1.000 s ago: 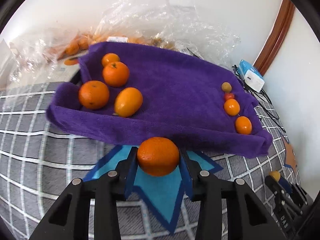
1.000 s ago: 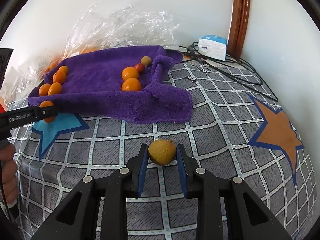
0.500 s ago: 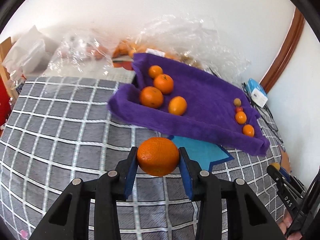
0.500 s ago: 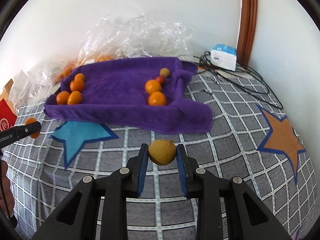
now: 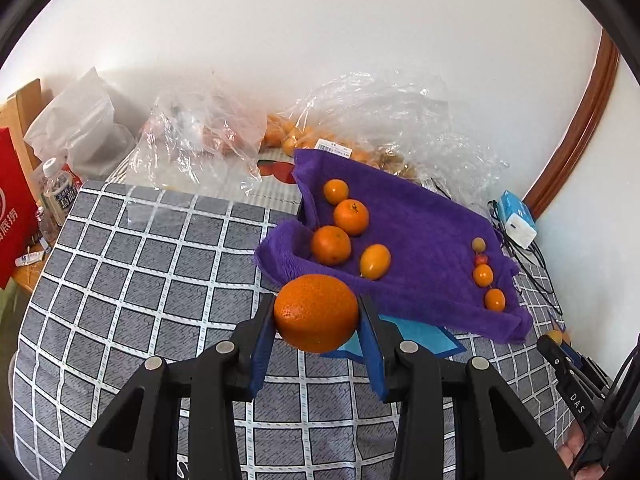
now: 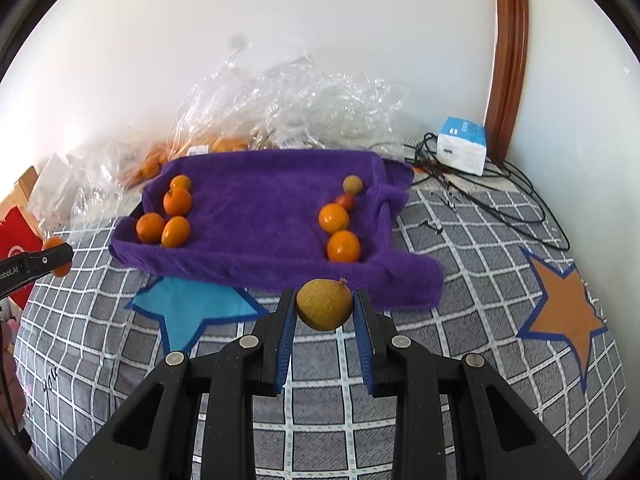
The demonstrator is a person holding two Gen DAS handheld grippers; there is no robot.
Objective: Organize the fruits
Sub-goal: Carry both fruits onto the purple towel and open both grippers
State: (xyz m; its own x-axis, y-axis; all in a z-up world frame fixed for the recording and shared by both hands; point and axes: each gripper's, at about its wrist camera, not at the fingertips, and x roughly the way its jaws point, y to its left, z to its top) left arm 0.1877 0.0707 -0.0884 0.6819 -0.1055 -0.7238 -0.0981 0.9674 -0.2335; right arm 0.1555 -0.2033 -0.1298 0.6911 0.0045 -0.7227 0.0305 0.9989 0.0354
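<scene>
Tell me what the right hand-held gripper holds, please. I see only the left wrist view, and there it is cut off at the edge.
Observer: The right hand-held gripper is shut on a round brownish-yellow fruit.
Operator: Where is it against the towel?
Observer: It is just in front of the near edge of the towel, on the side of the small-fruit row.
Operator: What lies on the cloth to the right of it?
Observer: An orange star with a blue border is on the checked cloth.
</scene>
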